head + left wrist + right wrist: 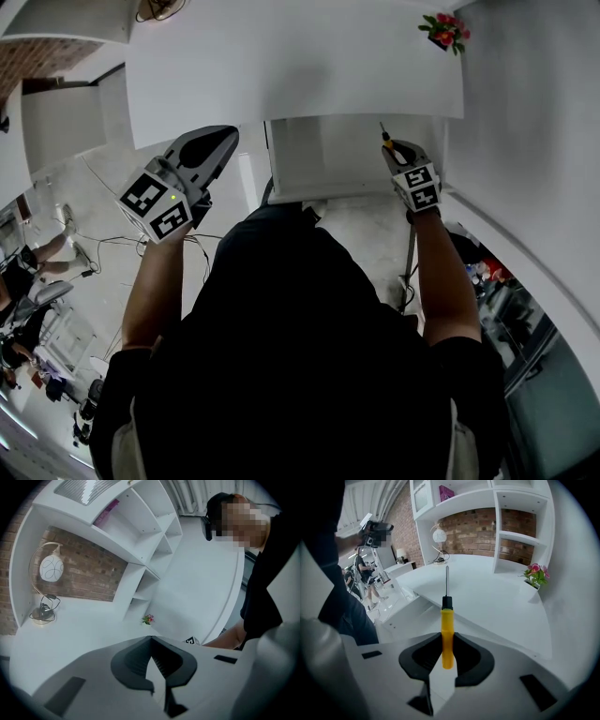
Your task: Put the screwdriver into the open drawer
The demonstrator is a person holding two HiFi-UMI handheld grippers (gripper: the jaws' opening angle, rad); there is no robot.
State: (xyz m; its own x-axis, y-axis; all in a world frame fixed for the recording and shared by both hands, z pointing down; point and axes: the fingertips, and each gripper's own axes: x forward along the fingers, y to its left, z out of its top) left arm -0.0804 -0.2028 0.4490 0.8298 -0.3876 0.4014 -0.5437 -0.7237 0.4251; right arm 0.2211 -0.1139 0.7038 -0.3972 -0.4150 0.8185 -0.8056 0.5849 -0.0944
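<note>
The screwdriver [447, 632] has a yellow handle, a black collar and a thin steel shaft that points away from me. My right gripper [447, 641] is shut on its handle. In the head view the right gripper [405, 157] holds the screwdriver [383, 138] above the right side of the open white drawer [314, 192], which juts out from under the white desk [281, 66]. From the right gripper view the drawer [405, 611] lies below and to the left of the tool. My left gripper [211, 145] hangs left of the drawer, with its jaws [151, 639] together and nothing between them.
A small pot of pink flowers [445, 30] stands at the desk's far right corner. White shelves [515, 531] rise against a brick wall, with a round lamp [47, 571] on the desk beside them. Chairs, cables and other people are on the floor at the left.
</note>
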